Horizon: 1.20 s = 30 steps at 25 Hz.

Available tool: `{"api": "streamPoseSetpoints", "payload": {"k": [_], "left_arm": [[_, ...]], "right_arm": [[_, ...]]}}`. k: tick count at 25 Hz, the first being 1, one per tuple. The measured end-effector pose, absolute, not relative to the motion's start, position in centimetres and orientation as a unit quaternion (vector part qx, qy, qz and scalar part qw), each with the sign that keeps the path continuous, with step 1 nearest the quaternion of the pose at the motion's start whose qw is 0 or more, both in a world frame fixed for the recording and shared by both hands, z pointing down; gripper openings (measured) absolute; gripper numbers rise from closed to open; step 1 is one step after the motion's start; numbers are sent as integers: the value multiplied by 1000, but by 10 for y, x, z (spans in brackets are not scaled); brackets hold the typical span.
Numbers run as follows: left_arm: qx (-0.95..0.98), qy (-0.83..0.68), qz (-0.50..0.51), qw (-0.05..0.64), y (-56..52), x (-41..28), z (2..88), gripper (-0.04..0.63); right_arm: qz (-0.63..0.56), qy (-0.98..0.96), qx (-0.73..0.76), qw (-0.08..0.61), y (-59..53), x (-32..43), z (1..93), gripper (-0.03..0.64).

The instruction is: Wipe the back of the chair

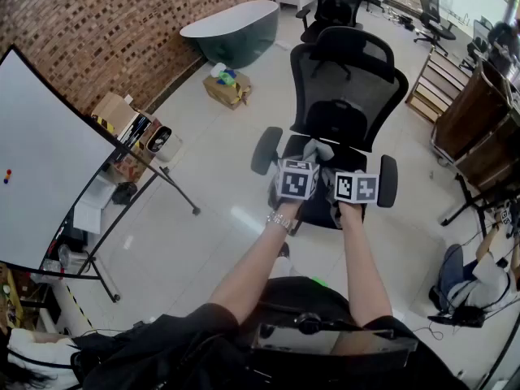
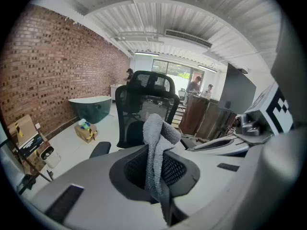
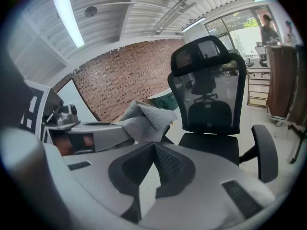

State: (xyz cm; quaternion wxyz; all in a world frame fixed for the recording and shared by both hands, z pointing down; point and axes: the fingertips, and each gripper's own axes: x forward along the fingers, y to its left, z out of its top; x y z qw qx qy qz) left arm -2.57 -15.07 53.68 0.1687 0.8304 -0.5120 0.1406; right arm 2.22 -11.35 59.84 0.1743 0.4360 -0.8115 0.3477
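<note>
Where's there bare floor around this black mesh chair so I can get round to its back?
The white tiled floor left of the black mesh office chair is bare, bordered by the whiteboard's black stand and the open cardboard box. The chair's right side is crowded: brown wooden furniture leaves only a narrow strip.

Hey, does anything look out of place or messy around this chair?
Nothing looks spilled or damaged around the chair. The only oddity is a dark bathtub standing by the brick wall, unusual beside office chairs. The cloth sits pinched in the left hand-held gripper.
</note>
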Motion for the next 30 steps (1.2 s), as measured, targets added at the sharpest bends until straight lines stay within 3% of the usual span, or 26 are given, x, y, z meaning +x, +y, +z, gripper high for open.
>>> {"api": "streamPoseSetpoints", "payload": {"k": [5,13,18,25,30], "left_arm": [[824,-516,152,176,-201,-46,541,29],[847,-481,152,168,-256,-22,536,29],[870,-442,155,155,-280,35,525,29],[925,-351,116,87,-329,171,458,29],[922,-363,105,83,-393,186,449,29]], "right_arm": [[339,-808,446,182,-165,7,598,5],[323,-788,493,179,-223,32,597,5],[354,-765,518,147,-241,81,606,5],[345,-749,553,116,-275,150,590,5],[341,-744,562,120,-284,167,598,5]]}}
